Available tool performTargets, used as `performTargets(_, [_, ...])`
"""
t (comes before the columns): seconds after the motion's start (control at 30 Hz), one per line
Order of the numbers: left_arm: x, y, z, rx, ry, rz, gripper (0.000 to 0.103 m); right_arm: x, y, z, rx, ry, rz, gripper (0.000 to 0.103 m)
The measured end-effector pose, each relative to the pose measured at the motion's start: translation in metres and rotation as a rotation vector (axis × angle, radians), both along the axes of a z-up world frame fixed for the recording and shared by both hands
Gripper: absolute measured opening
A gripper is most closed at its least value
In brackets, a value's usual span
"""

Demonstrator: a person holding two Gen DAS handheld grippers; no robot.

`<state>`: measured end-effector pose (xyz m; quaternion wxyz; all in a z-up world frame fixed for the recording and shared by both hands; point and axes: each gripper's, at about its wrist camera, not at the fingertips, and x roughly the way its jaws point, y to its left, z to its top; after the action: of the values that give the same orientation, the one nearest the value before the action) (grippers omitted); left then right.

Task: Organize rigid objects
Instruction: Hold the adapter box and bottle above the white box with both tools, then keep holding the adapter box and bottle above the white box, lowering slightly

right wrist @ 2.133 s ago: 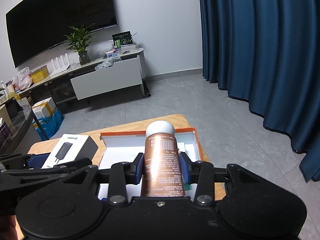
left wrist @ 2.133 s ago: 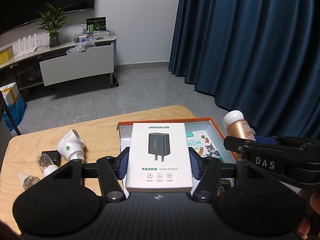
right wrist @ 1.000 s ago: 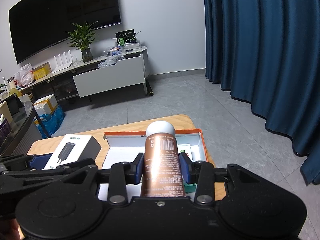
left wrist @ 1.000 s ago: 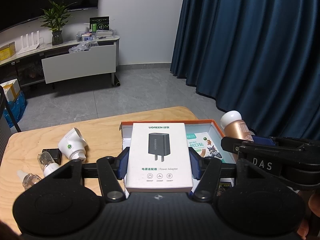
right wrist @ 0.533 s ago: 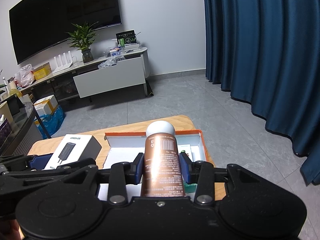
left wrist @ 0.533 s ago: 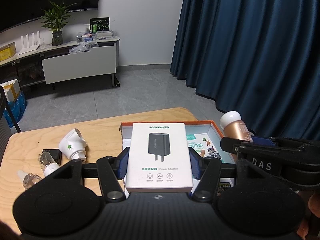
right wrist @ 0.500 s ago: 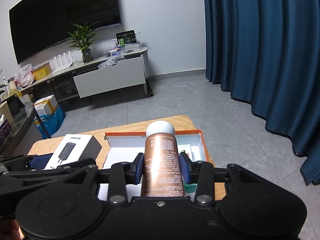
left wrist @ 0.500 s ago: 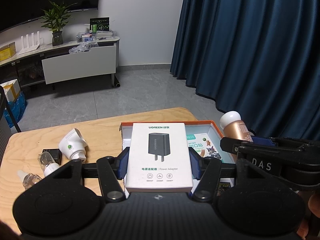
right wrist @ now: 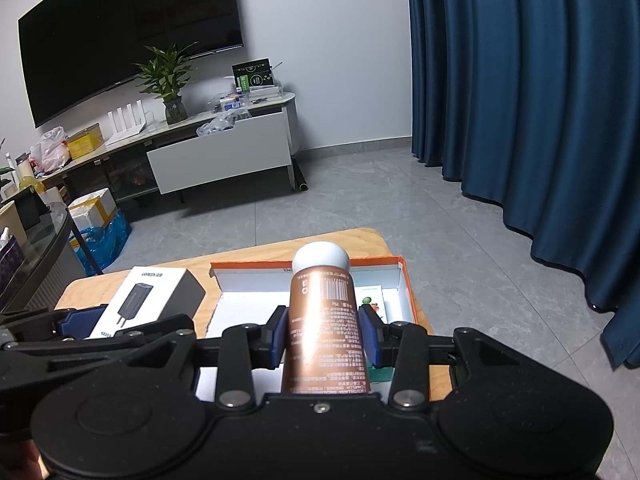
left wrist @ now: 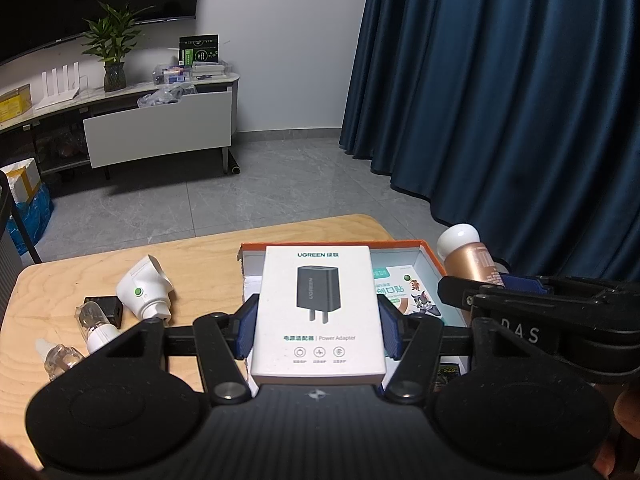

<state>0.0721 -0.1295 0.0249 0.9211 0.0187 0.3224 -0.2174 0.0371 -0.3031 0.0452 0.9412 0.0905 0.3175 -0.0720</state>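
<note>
1. We see the white power adapter box clamped between the blue pads of the left gripper, held above the near left part of the orange-edged tray.
2. We see the copper bottle with its white cap pointing away, gripped between the pads of the right gripper, held over the same tray. In the left wrist view the bottle shows just past the tray's right wall.
3. Inside the tray we note a white floor and a small cartoon-printed pack lying flat near its right side.
4. The tray rests on a light wooden table with rounded corners, towards its far right corner.
5. On the table's left part, well apart from the tray, we record a white plug-in device with a green dot, a small black block just beside it, and two small clear bottles lying nearer us.
6. Beyond the table: a grey tiled floor, a dark blue curtain on the right, a white wall behind.
7. Along the far wall: a low white media console carrying a potted plant, a white router and assorted clutter, under a large dark screen.
8. A blue bag and boxes sit on the floor at left.
</note>
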Motion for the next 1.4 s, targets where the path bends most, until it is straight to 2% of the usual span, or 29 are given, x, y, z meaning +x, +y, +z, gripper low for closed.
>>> performTargets(0.97, [0.001, 0.001, -0.002, -0.007, 0.009, -0.002, 0.059, -0.001, 0.003, -0.002, -0.001, 0.007, 0.004, 0.047])
performTargets(1.4, [0.009, 0.005, -0.007, -0.01, 0.026, 0.003, 0.059, 0.0, 0.0, -0.019, 0.015, 0.042, -0.006, 0.047])
